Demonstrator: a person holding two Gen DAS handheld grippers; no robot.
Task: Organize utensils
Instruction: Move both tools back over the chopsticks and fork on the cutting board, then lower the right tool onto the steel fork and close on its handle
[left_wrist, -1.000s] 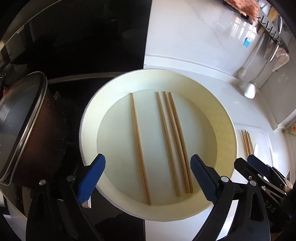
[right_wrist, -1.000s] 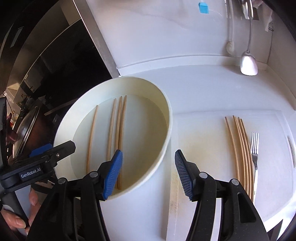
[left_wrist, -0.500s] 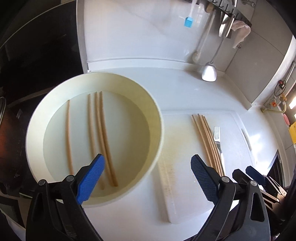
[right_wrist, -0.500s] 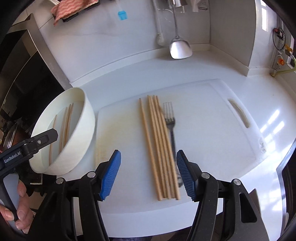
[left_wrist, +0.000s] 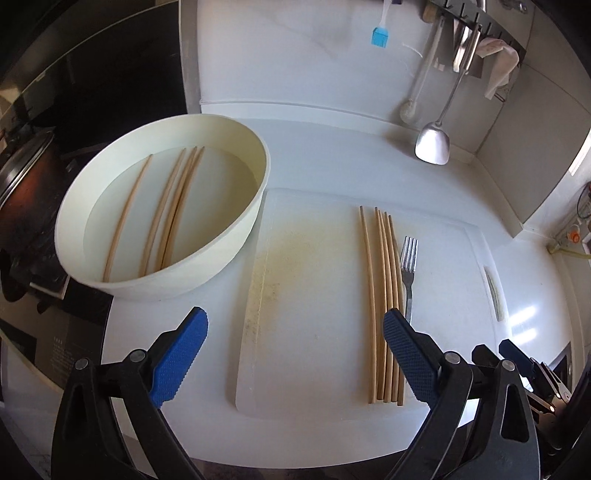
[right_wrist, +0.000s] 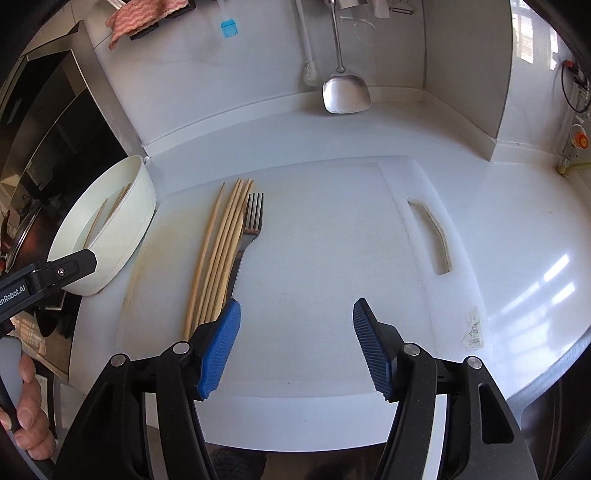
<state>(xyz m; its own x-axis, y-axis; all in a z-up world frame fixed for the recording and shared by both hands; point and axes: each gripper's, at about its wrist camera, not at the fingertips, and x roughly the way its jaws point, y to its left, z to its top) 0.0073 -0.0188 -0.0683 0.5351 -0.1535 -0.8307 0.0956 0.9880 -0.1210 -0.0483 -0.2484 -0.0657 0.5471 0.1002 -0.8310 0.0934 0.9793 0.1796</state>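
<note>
Both grippers hover empty above the cutting board

The left gripper (left_wrist: 293, 356) and right gripper (right_wrist: 295, 345) are spread wide, holding nothing; four chopsticks (left_wrist: 382, 302) lie beside a fork (left_wrist: 408, 269) on the cutting board (right_wrist: 332, 236), four more (left_wrist: 162, 210) in the bowl (left_wrist: 229, 236) at left

I am in a home kitchen: white counter (right_wrist: 517, 206), cutting board (right_wrist: 314, 277), hanging spatula (right_wrist: 345, 92), stove pot (left_wrist: 22, 173).

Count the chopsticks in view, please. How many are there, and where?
8. Four lie in the bowl: one apart at, three together at. Four more lie on the board, beside the fork.
</note>
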